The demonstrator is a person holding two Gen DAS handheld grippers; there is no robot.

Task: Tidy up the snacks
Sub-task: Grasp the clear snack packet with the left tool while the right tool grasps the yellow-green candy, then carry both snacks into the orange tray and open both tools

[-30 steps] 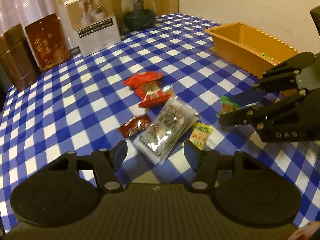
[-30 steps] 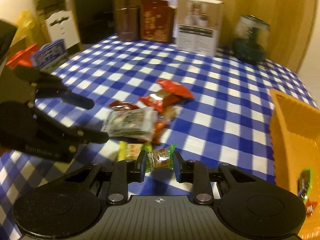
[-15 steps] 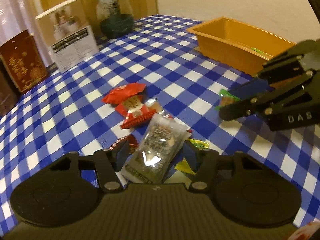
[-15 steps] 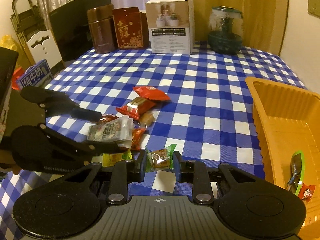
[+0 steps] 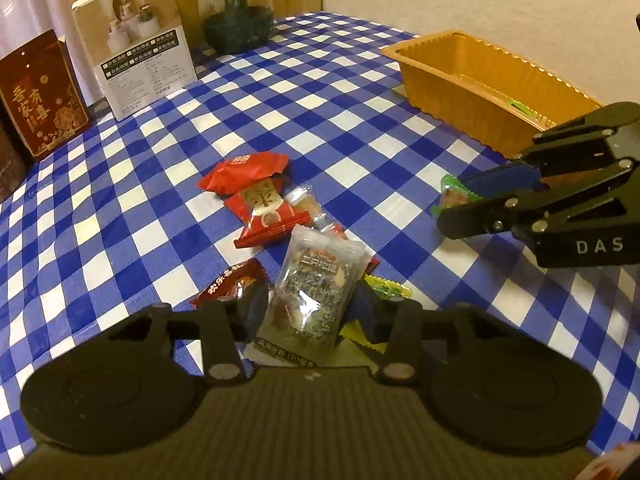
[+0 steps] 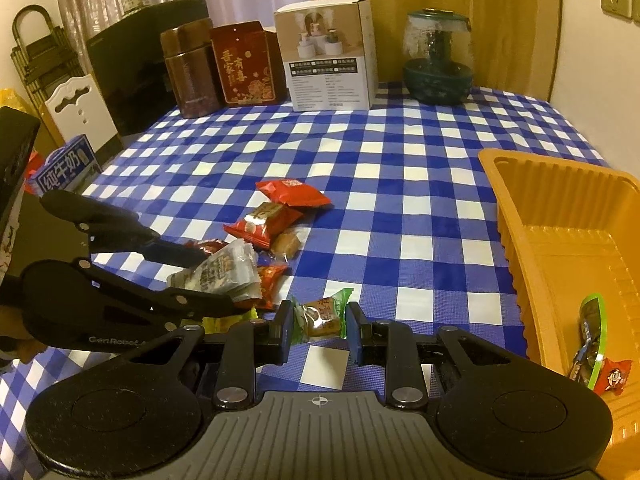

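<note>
My left gripper (image 5: 310,304) has its jaws closing on a grey clear-wrapped snack packet (image 5: 316,276), and both pads touch its sides. From the right wrist view the packet (image 6: 224,272) tilts up between those fingers. My right gripper (image 6: 318,320) is shut on a green-wrapped candy (image 6: 320,314), held just above the checked cloth. Red packets (image 5: 244,172), a clear-wrapped candy (image 5: 308,204), a dark red packet (image 5: 236,284) and a yellow one (image 5: 384,286) lie around the grey packet. The orange tray (image 6: 560,216) stands at the right and holds a green packet (image 6: 592,332) and a small red one (image 6: 612,376).
A white box (image 6: 332,64), a glass jar (image 6: 436,60), a red tin (image 6: 244,64) and a brown tin (image 6: 188,72) line the table's far edge. A blue milk carton (image 6: 64,164) and a white chair back (image 6: 80,108) are off the left edge.
The left gripper came forward over the grey packet and its jaws narrowed onto it, lifting the packet's far end. The right gripper kept the green candy and stayed in place.
</note>
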